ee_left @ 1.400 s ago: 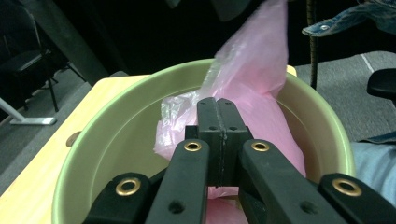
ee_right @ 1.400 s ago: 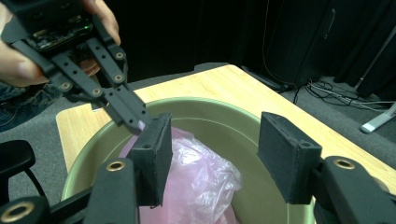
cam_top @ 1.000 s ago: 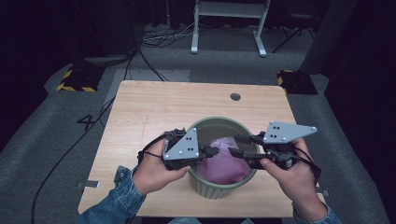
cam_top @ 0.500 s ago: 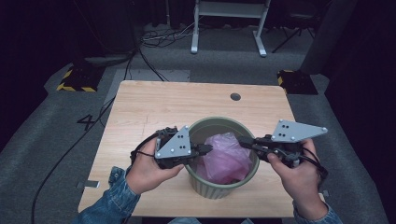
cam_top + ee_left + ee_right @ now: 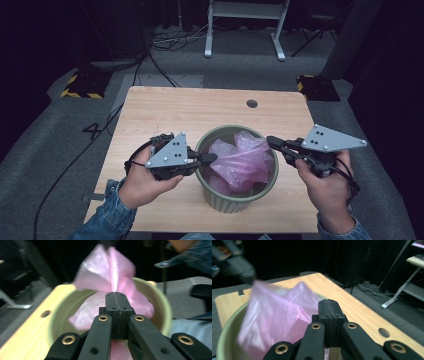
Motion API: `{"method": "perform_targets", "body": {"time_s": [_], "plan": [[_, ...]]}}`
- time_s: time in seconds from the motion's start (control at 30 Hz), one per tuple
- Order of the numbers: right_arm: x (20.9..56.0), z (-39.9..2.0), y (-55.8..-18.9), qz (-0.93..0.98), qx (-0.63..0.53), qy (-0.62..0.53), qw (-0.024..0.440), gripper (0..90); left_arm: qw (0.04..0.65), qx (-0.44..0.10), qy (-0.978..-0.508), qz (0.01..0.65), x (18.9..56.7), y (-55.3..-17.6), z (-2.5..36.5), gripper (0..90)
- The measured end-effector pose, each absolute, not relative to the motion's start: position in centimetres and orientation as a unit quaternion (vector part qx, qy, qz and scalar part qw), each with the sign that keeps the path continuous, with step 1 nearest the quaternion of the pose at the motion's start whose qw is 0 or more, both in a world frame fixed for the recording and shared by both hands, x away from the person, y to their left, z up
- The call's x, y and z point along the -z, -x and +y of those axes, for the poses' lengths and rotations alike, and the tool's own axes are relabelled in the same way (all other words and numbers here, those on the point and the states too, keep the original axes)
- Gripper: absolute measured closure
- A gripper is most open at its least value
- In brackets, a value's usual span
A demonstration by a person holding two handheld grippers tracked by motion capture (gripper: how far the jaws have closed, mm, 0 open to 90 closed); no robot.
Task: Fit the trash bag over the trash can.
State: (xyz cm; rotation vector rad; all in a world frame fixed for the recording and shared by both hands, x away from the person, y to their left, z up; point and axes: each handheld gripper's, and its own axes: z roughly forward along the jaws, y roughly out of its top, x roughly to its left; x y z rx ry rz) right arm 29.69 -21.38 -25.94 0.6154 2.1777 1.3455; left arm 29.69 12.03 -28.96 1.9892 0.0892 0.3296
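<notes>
Left hand-held gripper: we see its jaws clamped on the pink bag's left edge, lower centre of the high view
Right hand-held gripper: jaws pinched on the bag's right corner; just been closing
Pink bag: stretched between both, inside the green bin
Bin: on the tabletop, lower centre

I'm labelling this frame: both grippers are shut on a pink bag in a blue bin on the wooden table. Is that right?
Not quite: the bin is green, not blue, as the high view shows. The rest holds: the left gripper and the right gripper are both shut on the pink bag, which sits in the bin on the wooden table.
</notes>
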Motion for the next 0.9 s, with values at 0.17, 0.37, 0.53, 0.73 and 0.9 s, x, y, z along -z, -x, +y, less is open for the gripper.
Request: {"method": "perform_targets", "body": {"time_s": [0.17,0.37,0.53,0.73,0.9], "plan": [[25.9,-21.4,-29.9,0.797,-0.495,-0.230,0.258,90.0,0.527,-0.115,-0.842,0.027,29.2,-29.0,11.7,88.0],[25.9,-21.4,-30.0,0.794,-0.493,-0.231,0.270,90.0,0.561,-0.119,-0.817,0.060,28.3,-29.5,12.9,55.8],[25.9,-20.7,-30.1,0.797,-0.497,-0.220,0.265,90.0,0.577,-0.137,-0.802,0.072,27.2,-30.0,12.8,42.5],[26.1,-19.8,-30.3,0.801,-0.501,-0.211,0.251,90.0,0.565,-0.119,-0.814,0.068,27.6,-31.2,10.8,37.0],[26.2,-19.4,-30.4,0.802,-0.504,-0.208,0.244,90.0,0.550,-0.078,-0.830,0.053,28.8,-31.9,8.8,41.0]]}}
